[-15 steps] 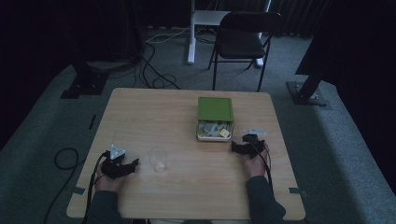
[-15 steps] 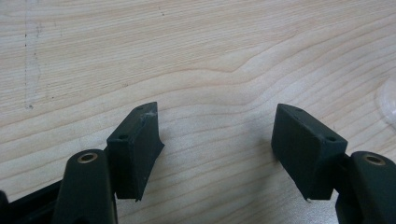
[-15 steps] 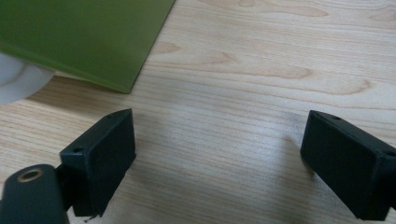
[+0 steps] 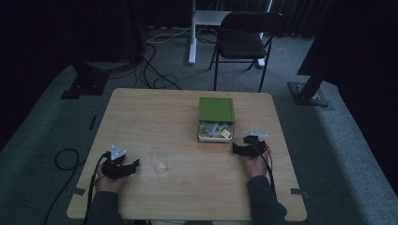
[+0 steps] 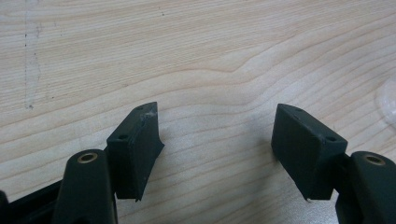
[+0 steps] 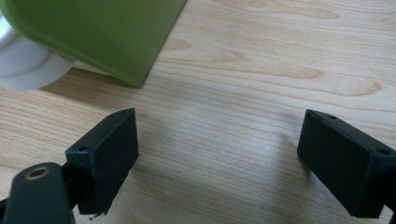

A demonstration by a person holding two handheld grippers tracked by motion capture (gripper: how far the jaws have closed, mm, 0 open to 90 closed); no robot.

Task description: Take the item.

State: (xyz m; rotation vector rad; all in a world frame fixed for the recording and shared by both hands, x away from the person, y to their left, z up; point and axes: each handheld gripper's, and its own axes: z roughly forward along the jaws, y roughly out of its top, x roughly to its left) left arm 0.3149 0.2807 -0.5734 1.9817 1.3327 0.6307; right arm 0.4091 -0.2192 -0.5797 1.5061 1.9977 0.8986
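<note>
Wood table [image 4: 187, 187] looks the same as before, I think: your left gripper [image 4: 123, 168] and right gripper [image 4: 241, 150] both rest open and empty by the box [image 4: 216, 110].

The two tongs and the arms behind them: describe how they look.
Both tongs, left and right, are black, each topped by a grey three-cornered plate and trailing a black cable. Up close, the fingers are blocky black wedges, with brass-coloured rivets on the arms behind them. The person's sleeves are dark grey.
</note>
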